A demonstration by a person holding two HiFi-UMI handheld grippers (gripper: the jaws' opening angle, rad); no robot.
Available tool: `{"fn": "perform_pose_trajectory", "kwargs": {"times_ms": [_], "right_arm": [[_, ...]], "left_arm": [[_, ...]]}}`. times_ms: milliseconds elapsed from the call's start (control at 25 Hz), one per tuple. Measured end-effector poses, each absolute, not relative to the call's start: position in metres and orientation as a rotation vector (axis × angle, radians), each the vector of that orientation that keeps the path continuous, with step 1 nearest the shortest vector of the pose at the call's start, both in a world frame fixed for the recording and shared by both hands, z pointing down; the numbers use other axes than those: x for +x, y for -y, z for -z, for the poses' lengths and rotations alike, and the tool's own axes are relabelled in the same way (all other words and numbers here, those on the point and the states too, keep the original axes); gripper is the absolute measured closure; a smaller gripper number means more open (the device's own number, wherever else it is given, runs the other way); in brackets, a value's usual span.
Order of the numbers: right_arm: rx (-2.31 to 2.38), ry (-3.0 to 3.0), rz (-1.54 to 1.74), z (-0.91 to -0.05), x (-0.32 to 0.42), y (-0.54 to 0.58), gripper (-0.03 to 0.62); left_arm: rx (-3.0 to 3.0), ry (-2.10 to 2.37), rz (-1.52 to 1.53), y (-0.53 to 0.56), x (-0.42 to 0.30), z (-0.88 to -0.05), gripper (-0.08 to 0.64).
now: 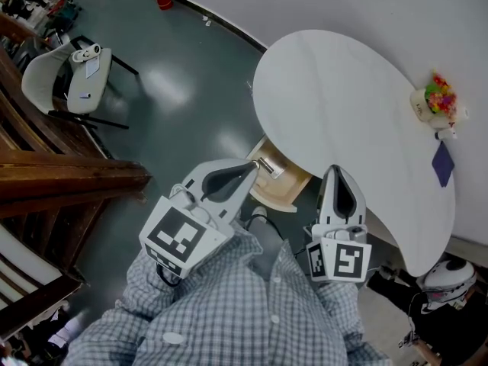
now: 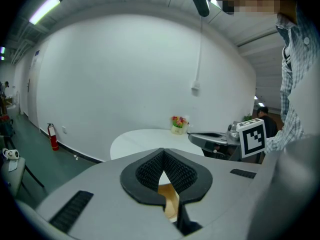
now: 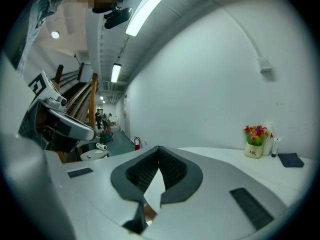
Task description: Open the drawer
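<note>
Finding: the drawer (image 1: 284, 187), a light wooden box, sits under the near edge of the round white table (image 1: 343, 90) and already stands partly out from beneath it, towards the person. Its long axis runs from under the tabletop down and to the left in the head view, which is judged to be the line of any further pull. A small metallic handle (image 1: 268, 167) shows at the upper left of the exposed box. The left gripper (image 1: 250, 166) is clearly the nearer of the two. Its tip lies just beside the handle, to the handle's left, and points at it. Whether the tip touches the handle cannot be settled from above. The left gripper view shows its jaws brought together at the tips with nothing between the ribbed pads. Pale wood is visible only through the gap lower down, beyond the jaws. The right gripper (image 1: 336, 172) lies to the right of the drawer, apart from it, with its tip at the table's near edge. Its own view shows the jaws likewise closed on nothing, with bare tabletop beyond them. A small flower pot (image 1: 433, 101) stands at the far side of the table, well clear of the work. Assessment: neither tool has a grip on the drawer. To draw it out further, the left jaws would have to part and close on the handle.
</note>
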State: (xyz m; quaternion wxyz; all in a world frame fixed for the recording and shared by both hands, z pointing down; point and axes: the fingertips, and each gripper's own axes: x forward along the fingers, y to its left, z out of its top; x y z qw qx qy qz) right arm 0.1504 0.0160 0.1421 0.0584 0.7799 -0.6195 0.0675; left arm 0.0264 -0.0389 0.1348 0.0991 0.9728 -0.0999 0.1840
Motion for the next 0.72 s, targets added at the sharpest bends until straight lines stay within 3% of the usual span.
{"fn": "perform_pose_trajectory", "kwargs": {"times_ms": [720], "right_arm": [[2.280, 1.881, -0.266, -0.159, 0.138, -0.016, 0.583]], "left_arm": [[2.847, 0.313, -0.533, 0.040, 0.021, -0.142, 0.558]]}}
